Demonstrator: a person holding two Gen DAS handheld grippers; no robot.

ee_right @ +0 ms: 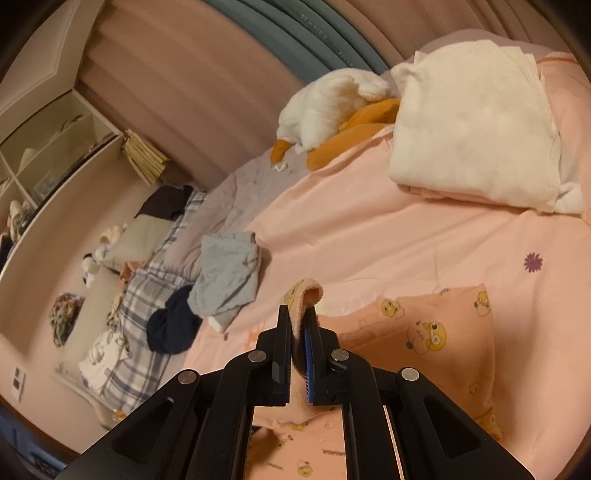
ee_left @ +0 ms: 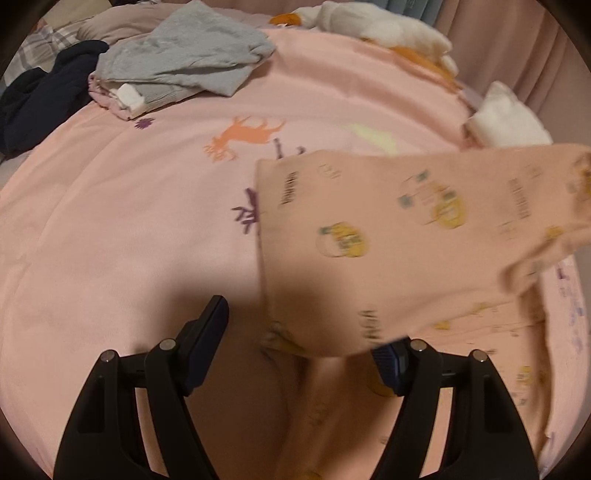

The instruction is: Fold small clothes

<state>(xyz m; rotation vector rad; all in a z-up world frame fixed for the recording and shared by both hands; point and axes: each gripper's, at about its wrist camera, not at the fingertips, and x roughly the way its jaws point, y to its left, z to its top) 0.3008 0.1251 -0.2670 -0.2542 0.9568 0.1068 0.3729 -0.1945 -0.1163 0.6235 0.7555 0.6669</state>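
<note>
In the left wrist view, the left tool [ee_left: 299, 332] hangs above the pink bed sheet [ee_left: 110, 221] with its fingers spread wide and nothing between them. A peach printed garment [ee_left: 388, 240] is lifted off the bed at the right, blurred, and drapes over the tip of the right-hand finger. Farther back lie a grey folded garment [ee_left: 184, 62], a dark navy garment [ee_left: 40, 96], a white plush toy [ee_left: 388, 26] and a white folded pile [ee_left: 506, 118].

In the right wrist view, the right tool [ee_right: 297, 325] has its fingers nearly together, pinching an edge of the peach printed garment [ee_right: 424, 332], whose hem curls out above the tips. The rest of it spreads over the bed sheet [ee_right: 369, 229] below and to the right. The grey garment [ee_right: 229, 273] and navy garment [ee_right: 173, 325] lie to the left, the white pile [ee_right: 472, 129] beyond.
</note>
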